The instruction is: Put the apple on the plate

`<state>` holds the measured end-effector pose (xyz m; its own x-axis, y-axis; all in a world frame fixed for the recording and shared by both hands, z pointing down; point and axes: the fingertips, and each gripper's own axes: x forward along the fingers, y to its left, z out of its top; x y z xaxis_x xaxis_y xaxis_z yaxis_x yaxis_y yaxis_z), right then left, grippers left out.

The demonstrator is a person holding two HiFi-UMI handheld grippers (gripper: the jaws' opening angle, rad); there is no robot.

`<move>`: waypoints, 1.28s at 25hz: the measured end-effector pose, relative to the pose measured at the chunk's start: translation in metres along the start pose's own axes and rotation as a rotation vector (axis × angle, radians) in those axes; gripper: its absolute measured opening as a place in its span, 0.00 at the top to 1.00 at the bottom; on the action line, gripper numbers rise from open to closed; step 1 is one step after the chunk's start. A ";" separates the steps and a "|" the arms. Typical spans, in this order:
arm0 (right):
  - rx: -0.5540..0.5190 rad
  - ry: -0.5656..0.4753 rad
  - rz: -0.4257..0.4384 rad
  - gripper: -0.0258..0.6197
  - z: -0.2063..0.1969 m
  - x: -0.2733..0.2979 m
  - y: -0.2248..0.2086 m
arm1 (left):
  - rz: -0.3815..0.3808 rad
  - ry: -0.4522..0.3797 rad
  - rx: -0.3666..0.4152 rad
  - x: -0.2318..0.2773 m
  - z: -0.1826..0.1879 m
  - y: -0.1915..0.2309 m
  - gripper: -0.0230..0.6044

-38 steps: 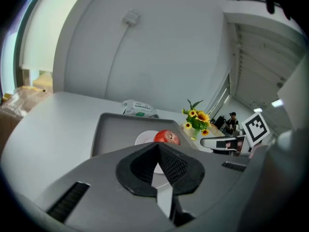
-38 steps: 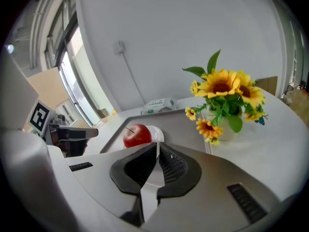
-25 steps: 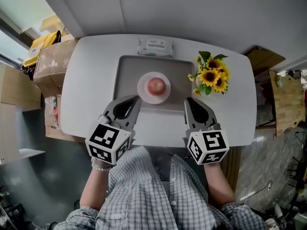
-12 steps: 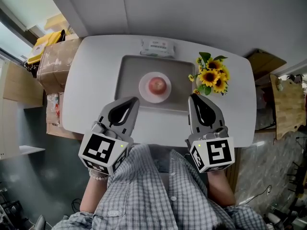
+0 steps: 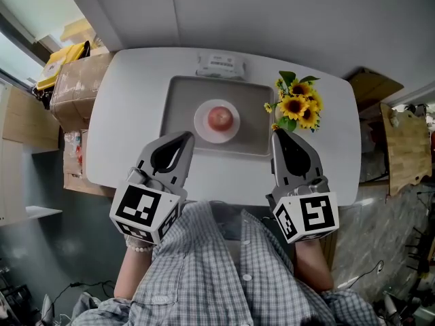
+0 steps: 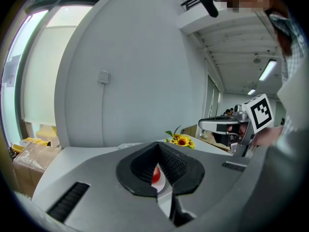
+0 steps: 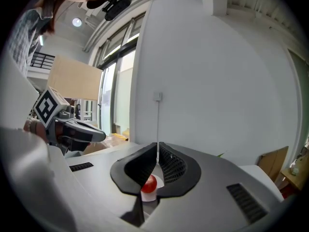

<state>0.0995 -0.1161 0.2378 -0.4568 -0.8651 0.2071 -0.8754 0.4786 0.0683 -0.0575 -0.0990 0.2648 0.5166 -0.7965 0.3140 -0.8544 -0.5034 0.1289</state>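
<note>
A red apple sits on a small white plate in the middle of a grey tray on the white table. Both grippers hover at the table's near edge, well short of the plate. My left gripper is shut with nothing in it, to the plate's near left. My right gripper is shut and empty too, to the near right. The apple shows through the left gripper view's jaw gap, and the apple on its plate shows through the right gripper view's gap.
A bunch of sunflowers lies at the tray's right. A pack of wipes rests at the table's far edge. Cardboard boxes stand left of the table, and a wall runs behind it.
Both grippers have drawn back a little towards the person and away from the tray. The apple and plate have not moved.
</note>
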 end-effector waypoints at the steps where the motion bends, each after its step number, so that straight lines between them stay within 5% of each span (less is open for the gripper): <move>1: -0.008 -0.001 -0.002 0.91 0.000 0.000 0.000 | 0.001 -0.002 0.002 0.000 0.001 0.000 0.95; 15: -0.097 -0.008 0.005 0.91 0.004 0.000 0.008 | -0.020 0.013 0.015 0.002 -0.004 -0.006 0.95; 32: -0.067 0.004 0.013 0.91 -0.002 0.007 0.009 | -0.052 0.053 0.016 0.006 -0.011 -0.009 0.95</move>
<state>0.0891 -0.1172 0.2422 -0.4672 -0.8582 0.2128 -0.8567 0.4989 0.1309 -0.0471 -0.0957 0.2762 0.5563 -0.7503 0.3572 -0.8253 -0.5491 0.1317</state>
